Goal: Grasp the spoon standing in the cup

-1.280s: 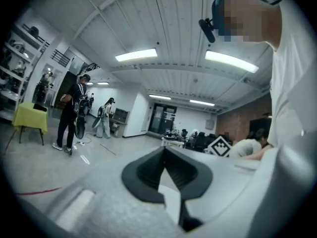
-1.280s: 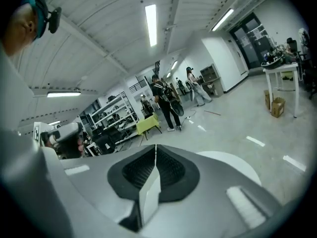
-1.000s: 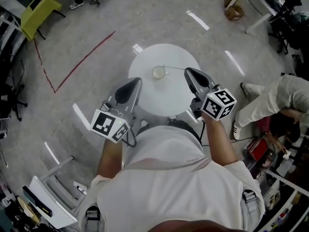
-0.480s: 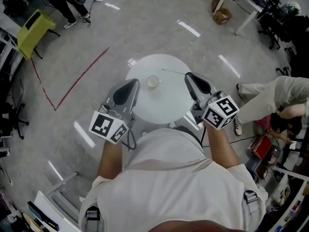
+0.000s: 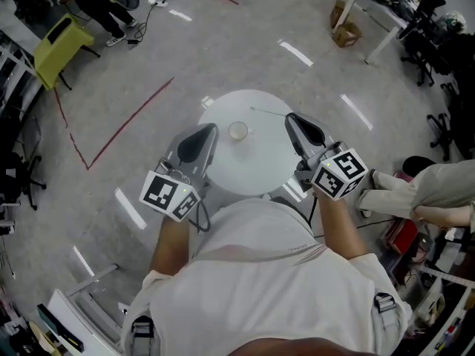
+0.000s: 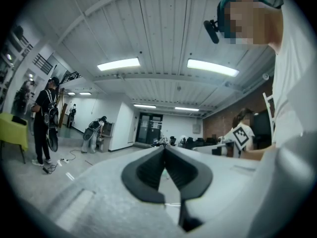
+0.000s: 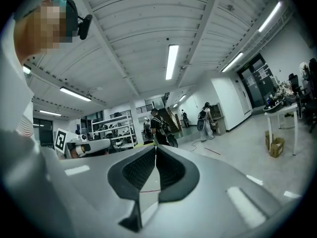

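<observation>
The left claw point(image 6: 164, 150) was pressed together at its tips with nothing between them, and it looked out across the room rather than down. The right claw point(image 7: 155, 148) was the same: tips together, nothing pinched. Both were held over the near edge of the round white surface point(image 5: 260, 170).

The cup point(image 5: 237, 130) stood on the surface between the two claws and a little beyond them. A thin pale line, probably the spoon point(image 5: 269, 112), ran just beyond the cup toward the right claw. At this size I could not tell whether it stood in the cup.

Neither claw held the spoon, which would fit either a reach still to come or a spoon already let go. I judge any grasp would need a claw spread and tipped down over the thin handle.
</observation>
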The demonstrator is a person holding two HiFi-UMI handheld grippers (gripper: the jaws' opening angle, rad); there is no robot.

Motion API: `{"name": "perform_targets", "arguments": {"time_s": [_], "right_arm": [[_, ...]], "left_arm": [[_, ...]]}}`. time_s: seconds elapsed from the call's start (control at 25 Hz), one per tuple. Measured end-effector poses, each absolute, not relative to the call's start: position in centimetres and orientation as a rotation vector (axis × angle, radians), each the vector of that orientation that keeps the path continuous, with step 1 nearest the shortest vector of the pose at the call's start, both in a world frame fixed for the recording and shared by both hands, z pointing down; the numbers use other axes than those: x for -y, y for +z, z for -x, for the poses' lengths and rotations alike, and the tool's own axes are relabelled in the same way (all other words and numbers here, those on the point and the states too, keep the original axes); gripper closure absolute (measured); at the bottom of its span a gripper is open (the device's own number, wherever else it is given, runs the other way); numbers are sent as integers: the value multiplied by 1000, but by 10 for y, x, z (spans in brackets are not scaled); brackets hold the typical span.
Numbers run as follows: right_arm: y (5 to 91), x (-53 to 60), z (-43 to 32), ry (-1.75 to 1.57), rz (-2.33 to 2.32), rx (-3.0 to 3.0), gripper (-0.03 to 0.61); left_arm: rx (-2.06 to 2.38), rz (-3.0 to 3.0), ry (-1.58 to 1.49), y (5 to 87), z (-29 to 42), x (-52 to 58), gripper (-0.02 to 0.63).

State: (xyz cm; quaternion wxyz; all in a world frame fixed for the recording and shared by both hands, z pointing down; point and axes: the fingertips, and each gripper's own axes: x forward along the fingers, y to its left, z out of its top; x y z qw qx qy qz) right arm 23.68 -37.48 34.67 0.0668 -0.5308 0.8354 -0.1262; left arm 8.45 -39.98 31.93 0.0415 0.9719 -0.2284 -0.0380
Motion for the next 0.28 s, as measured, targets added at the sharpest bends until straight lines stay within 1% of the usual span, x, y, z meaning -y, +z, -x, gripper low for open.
{"name": "perform_targets", "arguments": {"time_s": [0.28], "right_arm": [[346, 382, -232, -388, 1579, -2525, 566]], "left_arm": [[716, -2964, -106, 319, -80, 403, 613]]}}
